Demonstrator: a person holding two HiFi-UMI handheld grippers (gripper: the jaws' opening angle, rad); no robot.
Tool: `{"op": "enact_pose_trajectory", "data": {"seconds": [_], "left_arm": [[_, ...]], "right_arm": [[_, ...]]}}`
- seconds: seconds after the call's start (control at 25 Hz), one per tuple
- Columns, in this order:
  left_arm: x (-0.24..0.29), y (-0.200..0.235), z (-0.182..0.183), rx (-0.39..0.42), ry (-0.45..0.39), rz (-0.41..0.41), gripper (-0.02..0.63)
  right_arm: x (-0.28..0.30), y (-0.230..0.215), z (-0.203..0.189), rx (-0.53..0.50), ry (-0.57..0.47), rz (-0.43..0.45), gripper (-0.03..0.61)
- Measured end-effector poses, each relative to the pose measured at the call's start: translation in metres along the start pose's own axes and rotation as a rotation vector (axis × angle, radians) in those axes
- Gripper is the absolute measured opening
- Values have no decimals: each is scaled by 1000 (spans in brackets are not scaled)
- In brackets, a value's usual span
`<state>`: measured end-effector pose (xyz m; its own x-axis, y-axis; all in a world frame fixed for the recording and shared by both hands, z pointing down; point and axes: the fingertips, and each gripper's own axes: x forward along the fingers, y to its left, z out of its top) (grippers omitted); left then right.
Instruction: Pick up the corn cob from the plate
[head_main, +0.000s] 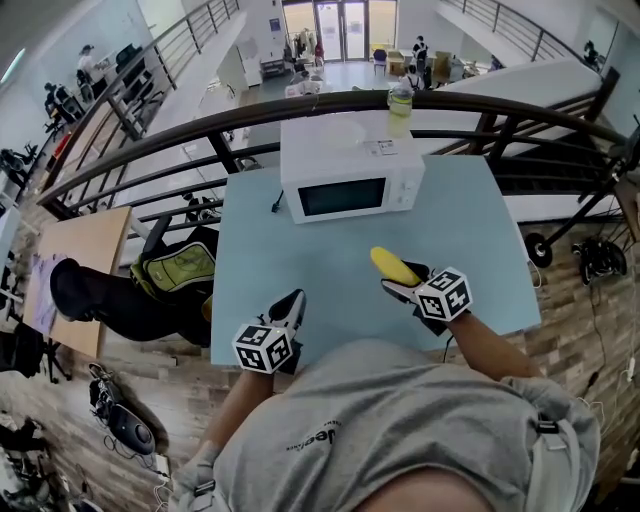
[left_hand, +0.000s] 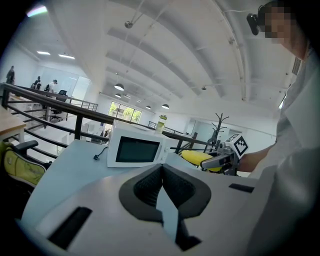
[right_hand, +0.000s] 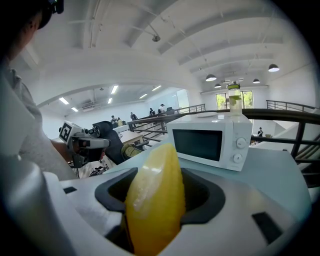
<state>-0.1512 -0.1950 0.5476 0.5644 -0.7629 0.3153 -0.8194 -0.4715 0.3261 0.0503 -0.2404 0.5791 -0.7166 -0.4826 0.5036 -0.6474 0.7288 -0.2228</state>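
Tabletop; right fingers around corn cob

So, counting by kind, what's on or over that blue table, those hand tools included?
Microwave: 1
Bottle: 1
Corn cob: 1
Grippers: 2, the left gripper and the right gripper
Total: 5

The pale blue tabletop carried a white microwave at its far edge. A black plug lay on the surface just left of the microwave.
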Motion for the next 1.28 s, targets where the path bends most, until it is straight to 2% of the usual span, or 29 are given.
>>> {"op": "enact_pose_trajectory", "data": {"seconds": [1.28], "left_arm": [[-3,-3,-8,-8,9,2,18]], "right_arm": [[-3,3,-9,20,-2,1,273]]}}
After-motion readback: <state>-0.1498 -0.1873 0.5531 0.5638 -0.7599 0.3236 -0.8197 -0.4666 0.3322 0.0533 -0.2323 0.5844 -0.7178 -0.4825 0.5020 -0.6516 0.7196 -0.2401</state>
